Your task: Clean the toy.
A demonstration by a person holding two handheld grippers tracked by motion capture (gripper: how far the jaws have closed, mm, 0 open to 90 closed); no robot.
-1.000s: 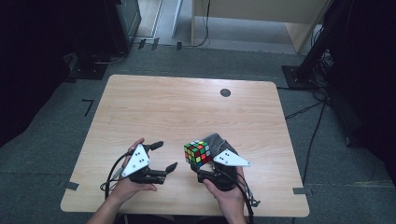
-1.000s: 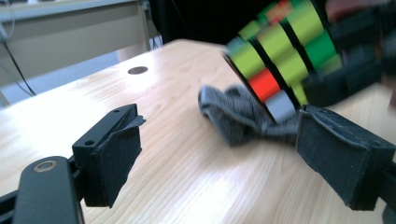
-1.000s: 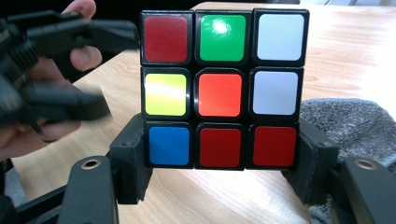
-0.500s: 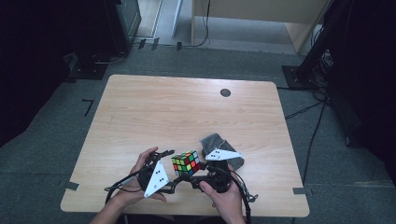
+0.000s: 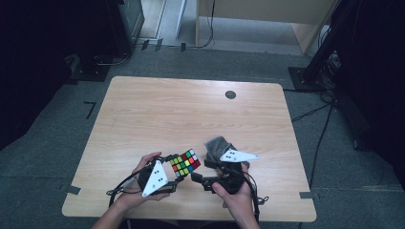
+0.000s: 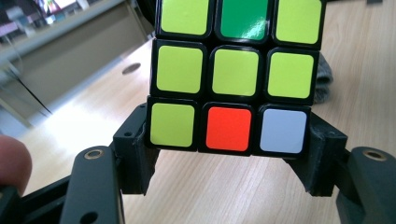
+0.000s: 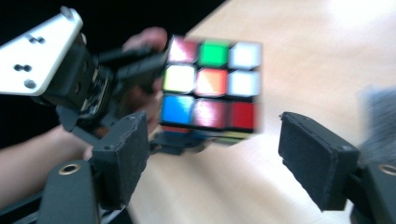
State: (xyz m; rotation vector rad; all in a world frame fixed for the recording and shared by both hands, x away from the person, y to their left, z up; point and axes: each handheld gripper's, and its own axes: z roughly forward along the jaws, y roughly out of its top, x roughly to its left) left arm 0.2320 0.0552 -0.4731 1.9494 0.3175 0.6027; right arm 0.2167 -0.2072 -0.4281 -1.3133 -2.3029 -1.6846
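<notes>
- Rubik's cube is up off the table, held near the front edge between the person's two hands, tilted so one corner points toward the far side.
- Left gripper has it: in the left gripper view the cube sits between the two black fingers, which press on its bottom row from either side (the row that reads yellow, red, white). These fingers have just been closing in, and now they're clamped on the cube.
- Most of that face is yellow, with one green sticker at top middle.
- Right gripper sits just beside the cube on its right, low at the front edge. Its fingers have just been spreading apart.
- In the right gripper view the cube hangs in the gap between the two padded fingers, with bare table showing on both sides, so they're let go and touching nothing (picture is a bit blurry though).
- Same view shows the left gripper coming in from the left, white plate on top, gripping the cube's lower edge.
- A grey cloth lies on the table just behind the right hand.
- The left hand wraps round its gripper's body at the table's front edge.
</notes>
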